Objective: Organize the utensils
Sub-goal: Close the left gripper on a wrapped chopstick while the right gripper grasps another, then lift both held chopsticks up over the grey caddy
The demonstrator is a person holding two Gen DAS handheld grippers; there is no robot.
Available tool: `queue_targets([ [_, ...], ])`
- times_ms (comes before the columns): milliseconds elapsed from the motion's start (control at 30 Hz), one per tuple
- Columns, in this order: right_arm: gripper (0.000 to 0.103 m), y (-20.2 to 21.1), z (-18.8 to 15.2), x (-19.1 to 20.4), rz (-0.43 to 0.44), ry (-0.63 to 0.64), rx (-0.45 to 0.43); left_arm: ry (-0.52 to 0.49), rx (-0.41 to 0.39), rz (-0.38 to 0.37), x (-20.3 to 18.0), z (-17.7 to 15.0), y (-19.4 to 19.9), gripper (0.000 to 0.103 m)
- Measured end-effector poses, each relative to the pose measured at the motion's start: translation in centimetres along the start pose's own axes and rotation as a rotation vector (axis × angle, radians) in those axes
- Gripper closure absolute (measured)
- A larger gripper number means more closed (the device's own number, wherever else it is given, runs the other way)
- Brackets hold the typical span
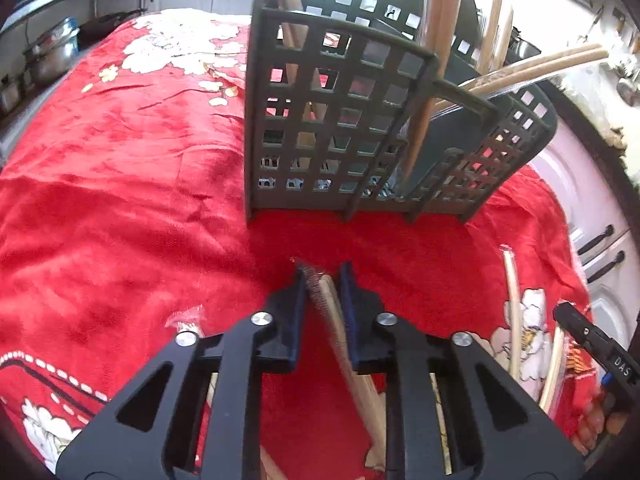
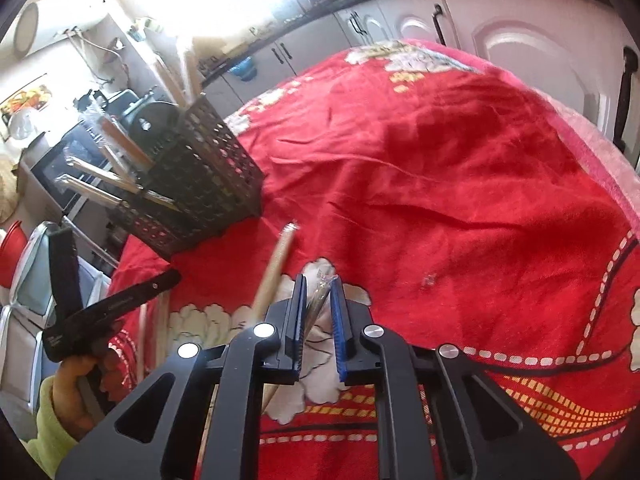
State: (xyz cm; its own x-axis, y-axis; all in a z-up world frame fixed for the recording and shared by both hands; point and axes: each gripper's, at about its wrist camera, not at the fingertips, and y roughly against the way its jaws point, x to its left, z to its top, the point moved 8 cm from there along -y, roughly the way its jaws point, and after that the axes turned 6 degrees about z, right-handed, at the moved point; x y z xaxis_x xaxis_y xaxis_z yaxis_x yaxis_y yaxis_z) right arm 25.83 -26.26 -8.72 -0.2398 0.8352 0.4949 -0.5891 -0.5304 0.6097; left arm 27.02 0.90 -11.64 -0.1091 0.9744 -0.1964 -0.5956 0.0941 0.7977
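Observation:
A dark grey perforated utensil basket (image 1: 340, 128) stands on the red flowered cloth (image 1: 120, 184), just ahead of my left gripper (image 1: 324, 276). Several wrapped wooden chopsticks (image 1: 440, 20) stick out of it. My left gripper is shut on a wrapped pair of chopsticks (image 1: 340, 332), held above the cloth. In the right wrist view the basket (image 2: 200, 184) is at the left. My right gripper (image 2: 318, 284) is shut on another wrapped chopstick pair (image 2: 316, 300). The left gripper's chopsticks (image 2: 276, 268) rise beside it.
More wrapped chopsticks (image 1: 514, 312) lie on the cloth at the right. White cabinets (image 2: 520, 40) with black handles line the far side. Pots (image 1: 56, 52) stand on a shelf at the left. The other gripper's body (image 2: 104, 312) is at the left.

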Motion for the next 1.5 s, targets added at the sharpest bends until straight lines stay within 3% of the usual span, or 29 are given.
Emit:
queue_targets([
  [167, 0.092, 1.4, 0.7, 1.7, 0.032, 0.037, -0.039, 0.027, -0.024, -0.106, -0.2, -0.5, 2.0, 0.098],
  [500, 0.095, 4.5, 2.9, 6.9, 0.111, 0.157, -0.118, 0.023, -0.214, -0.216, -1.8, 2.1, 9.9, 0.099],
  [800, 0.097, 6.9, 4.6, 11.4, 0.163, 0.263, -0.182, 0.02, -0.367, -0.251, -2.9, 5.0, 14.8, 0.1],
  [1100, 0.097, 9.1, 6.9, 14.0, 0.187, 0.324, -0.262, -0.011, -0.444, -0.28, -4.5, 6.9, 17.8, 0.1],
  [1500, 0.097, 11.9, 12.5, 16.4, 0.2, 0.352, -0.43, -0.043, -0.592, -0.302, -6.5, 11.5, 22.8, 0.1],
])
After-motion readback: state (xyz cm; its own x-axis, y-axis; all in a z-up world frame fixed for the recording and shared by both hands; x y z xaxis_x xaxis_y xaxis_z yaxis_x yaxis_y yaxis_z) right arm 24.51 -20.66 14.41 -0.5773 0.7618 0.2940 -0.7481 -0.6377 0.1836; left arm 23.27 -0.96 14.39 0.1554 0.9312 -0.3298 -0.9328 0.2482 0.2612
